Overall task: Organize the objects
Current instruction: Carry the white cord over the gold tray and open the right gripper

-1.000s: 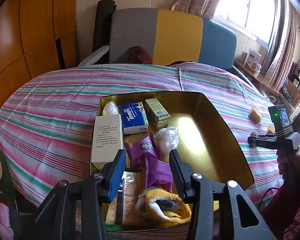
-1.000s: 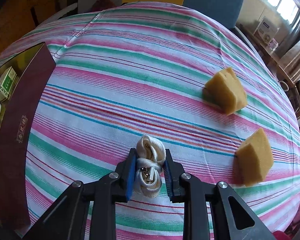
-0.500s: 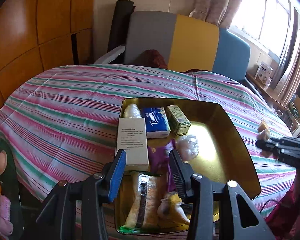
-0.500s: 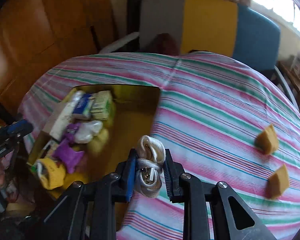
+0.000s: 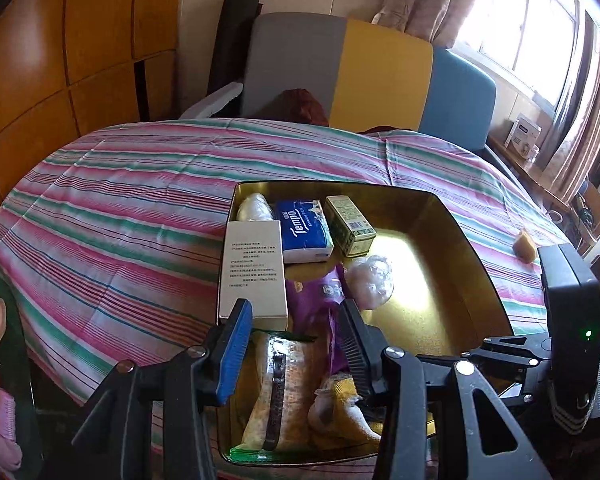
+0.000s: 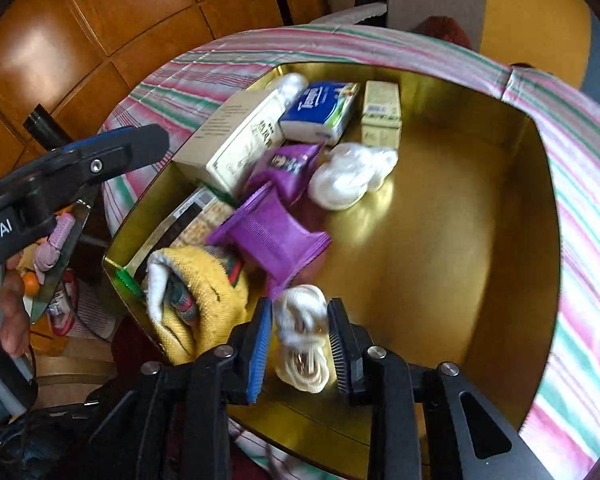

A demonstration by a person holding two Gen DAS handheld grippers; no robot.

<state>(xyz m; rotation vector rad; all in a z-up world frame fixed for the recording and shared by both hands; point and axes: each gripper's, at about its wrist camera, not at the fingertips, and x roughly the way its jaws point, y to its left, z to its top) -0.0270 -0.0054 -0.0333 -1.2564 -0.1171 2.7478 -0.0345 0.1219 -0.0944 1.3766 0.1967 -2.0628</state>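
A gold tray (image 6: 440,280) on the striped tablecloth (image 5: 120,220) holds a white box (image 5: 252,268), a blue tissue pack (image 5: 304,232), a green box (image 5: 350,224), a plastic wad (image 5: 370,280), purple packets (image 6: 272,236) and a yellow cloth (image 6: 204,292). My right gripper (image 6: 300,340) hangs over the tray's near end with a white rope bundle (image 6: 302,344) between its pads. Its jaws are opening and the pads still touch the rope. My left gripper (image 5: 296,344) hovers open over the tray's near end with nothing between its fingers.
A yellow sponge (image 5: 524,244) lies on the cloth right of the tray. The tray's right half (image 5: 420,280) is bare gold floor. A grey, yellow and blue sofa (image 5: 380,80) stands behind the table. Wooden panels (image 5: 80,60) line the left wall.
My right gripper has carried the rope bundle from the tablecloth beside the sponges across to above the tray. The left gripper has stayed about where it was.
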